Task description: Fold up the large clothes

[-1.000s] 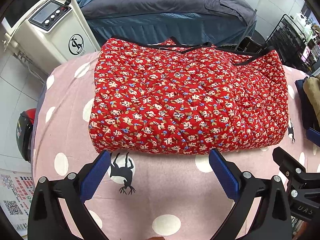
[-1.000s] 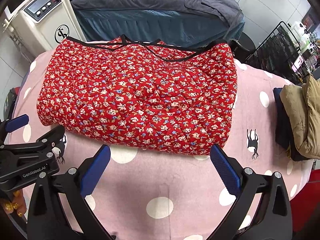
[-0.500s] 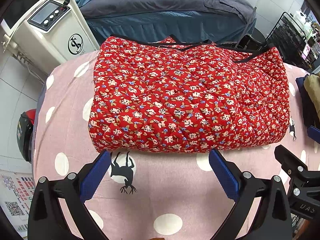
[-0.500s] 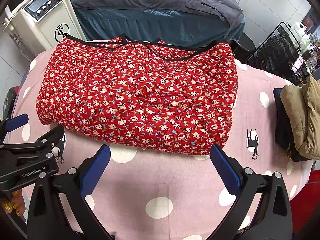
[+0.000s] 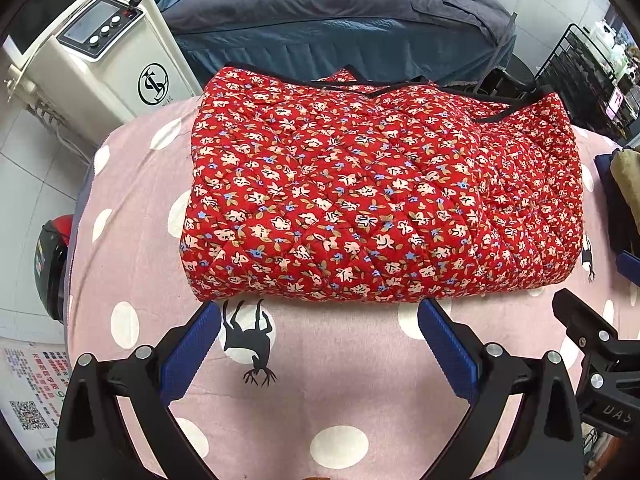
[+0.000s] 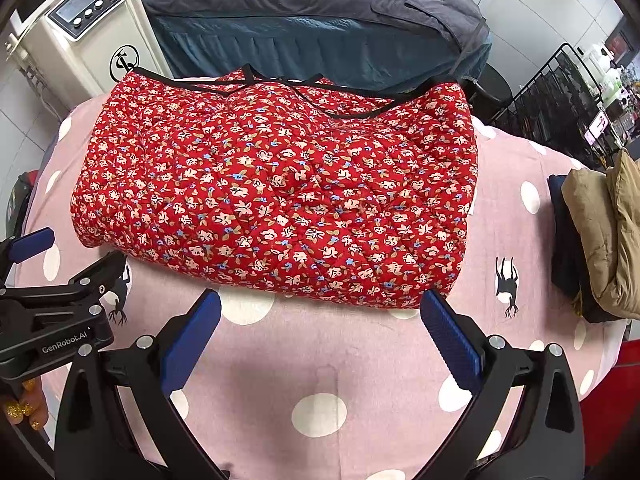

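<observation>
Over the last second almost nothing has been altered: the red floral quilted garment is left lying folded into a thick rectangle in the middle of the table, and only a slight drift of the views is noted, so the fold is judged essentially finished. The left gripper and the right gripper are held just short of its near edge, jaws spread wide, nothing gripped or touched.

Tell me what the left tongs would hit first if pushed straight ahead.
Most likely the near folded edge of the red floral quilted garment. The left tongs are open above the bare pink dotted tablecloth, the garment directly ahead; their height above the table is unclear.
</observation>
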Motion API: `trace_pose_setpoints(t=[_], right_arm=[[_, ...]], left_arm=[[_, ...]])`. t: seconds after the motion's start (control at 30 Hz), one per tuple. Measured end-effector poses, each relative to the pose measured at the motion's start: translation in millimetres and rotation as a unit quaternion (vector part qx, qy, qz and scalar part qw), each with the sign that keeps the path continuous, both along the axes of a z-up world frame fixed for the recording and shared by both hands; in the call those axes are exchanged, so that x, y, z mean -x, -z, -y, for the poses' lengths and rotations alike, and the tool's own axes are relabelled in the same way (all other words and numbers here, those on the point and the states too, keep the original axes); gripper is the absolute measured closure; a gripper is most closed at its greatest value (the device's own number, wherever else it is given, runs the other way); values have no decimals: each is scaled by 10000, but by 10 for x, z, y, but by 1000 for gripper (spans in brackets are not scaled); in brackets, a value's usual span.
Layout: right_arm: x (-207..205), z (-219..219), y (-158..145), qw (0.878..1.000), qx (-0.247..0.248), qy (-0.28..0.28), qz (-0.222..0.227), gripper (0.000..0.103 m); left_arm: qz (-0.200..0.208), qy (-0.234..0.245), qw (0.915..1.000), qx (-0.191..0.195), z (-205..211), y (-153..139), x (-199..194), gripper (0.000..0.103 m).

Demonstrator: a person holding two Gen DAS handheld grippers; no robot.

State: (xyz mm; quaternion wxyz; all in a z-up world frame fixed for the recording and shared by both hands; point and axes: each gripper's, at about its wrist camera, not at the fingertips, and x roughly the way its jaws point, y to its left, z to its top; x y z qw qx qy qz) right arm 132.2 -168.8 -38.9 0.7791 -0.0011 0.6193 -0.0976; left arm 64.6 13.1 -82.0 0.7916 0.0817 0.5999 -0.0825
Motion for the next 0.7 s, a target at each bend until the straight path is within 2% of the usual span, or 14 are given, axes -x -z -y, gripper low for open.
trace_pose_setpoints(t=[0.33,0.7], right_arm=[[-2,-4,5,10000,11,6,-6,5],[14,-7,29,10000,-19,21,-21,5]], left_arm=[[76,22,10000,-27,-6,-7,5,6],[-28,-53,10000,15,-25,10,10,6]])
